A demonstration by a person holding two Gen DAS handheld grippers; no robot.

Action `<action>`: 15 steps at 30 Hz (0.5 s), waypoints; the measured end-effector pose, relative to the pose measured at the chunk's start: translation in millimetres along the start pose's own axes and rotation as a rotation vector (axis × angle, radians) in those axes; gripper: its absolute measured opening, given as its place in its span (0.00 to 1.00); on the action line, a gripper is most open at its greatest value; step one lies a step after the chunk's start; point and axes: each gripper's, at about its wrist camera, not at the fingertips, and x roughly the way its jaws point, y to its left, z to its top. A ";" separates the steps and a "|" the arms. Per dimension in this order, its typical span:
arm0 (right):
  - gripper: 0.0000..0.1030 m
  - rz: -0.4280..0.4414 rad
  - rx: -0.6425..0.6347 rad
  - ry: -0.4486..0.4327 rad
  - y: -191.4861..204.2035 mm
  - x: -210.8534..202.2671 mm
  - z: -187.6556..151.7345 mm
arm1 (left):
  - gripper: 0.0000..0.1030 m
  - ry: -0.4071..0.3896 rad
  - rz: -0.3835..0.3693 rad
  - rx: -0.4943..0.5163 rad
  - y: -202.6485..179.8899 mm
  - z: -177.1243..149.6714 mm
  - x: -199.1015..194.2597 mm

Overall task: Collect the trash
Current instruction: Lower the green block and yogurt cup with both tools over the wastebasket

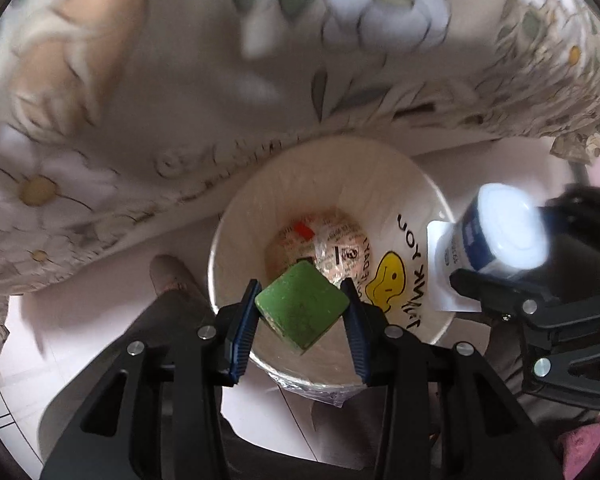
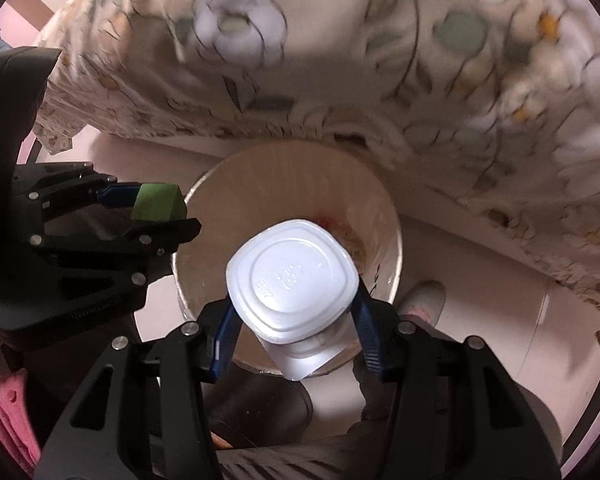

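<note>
Both pieces hung over the lined bin [image 1: 416, 204], undropped: left gripper [image 1: 302, 312] fingers clamped a green sponge [image 1: 302, 310], right gripper [image 2: 294, 312] fingers a white cup [image 2: 292, 276]; wrappers already lay inside.

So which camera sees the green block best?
The left wrist view: the green block sits big and centred between the left gripper over the bin. The right wrist view shows it small at the side.
</note>
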 end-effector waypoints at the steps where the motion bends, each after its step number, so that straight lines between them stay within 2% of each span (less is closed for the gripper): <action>1: 0.51 -0.001 0.003 0.009 -0.7 4.5 0.0 | 0.41 0.010 -0.002 -0.004 -3.9 -0.9 4.0; 15: 0.51 0.018 0.056 0.143 -11.4 67.4 0.9 | 0.41 0.118 -0.042 -0.084 8.0 0.2 61.5</action>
